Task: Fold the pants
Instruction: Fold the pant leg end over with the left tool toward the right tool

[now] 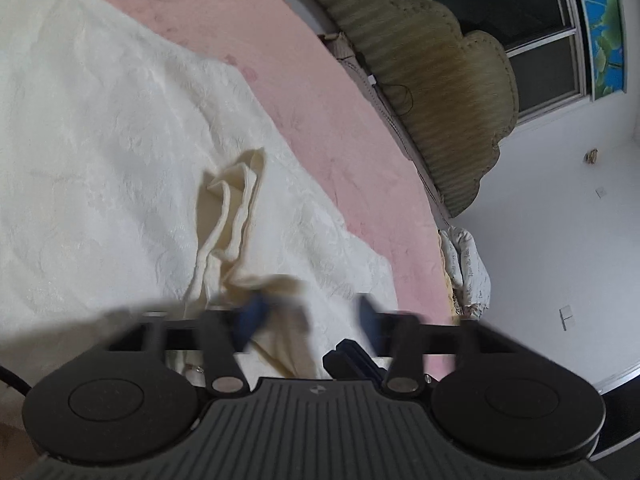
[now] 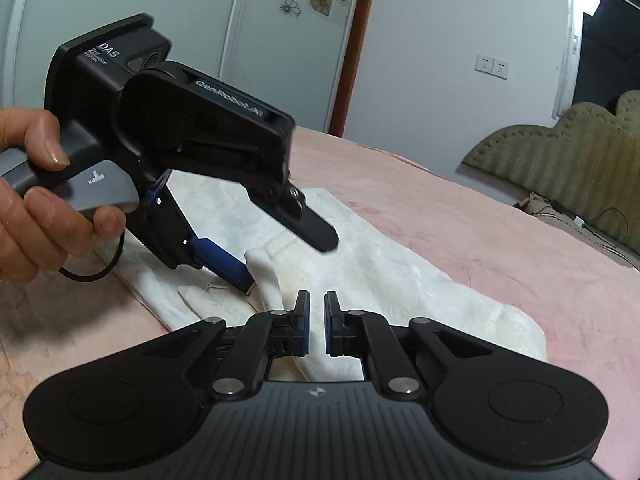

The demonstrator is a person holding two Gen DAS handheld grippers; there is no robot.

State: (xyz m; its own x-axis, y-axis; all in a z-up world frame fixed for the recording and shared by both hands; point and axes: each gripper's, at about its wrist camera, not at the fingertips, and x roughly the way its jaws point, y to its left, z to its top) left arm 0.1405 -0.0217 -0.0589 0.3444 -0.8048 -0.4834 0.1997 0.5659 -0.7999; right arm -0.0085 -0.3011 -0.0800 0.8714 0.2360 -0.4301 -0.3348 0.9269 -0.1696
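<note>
Cream-white pants [image 1: 112,152] lie spread on a pink bedsheet [image 1: 328,120]. A bunched fold of their waistband [image 1: 236,208] rises near my left gripper [image 1: 308,316], which is open, its blue pads wide apart around the cloth. In the right wrist view the pants [image 2: 384,272] lie folded lengthwise. The left gripper [image 2: 288,264] there has its lower blue finger [image 2: 224,264] under the raised cloth edge [image 2: 264,276] and its upper finger above it. My right gripper [image 2: 316,320] hovers just above the pants with a narrow gap, holding nothing.
A padded olive headboard [image 1: 440,92] stands past the bed's far edge, with a window [image 1: 520,20] behind it. A cable and small items [image 2: 576,216] lie by the headboard. A wardrobe [image 2: 200,12] and a door frame [image 2: 356,40] stand beyond the bed.
</note>
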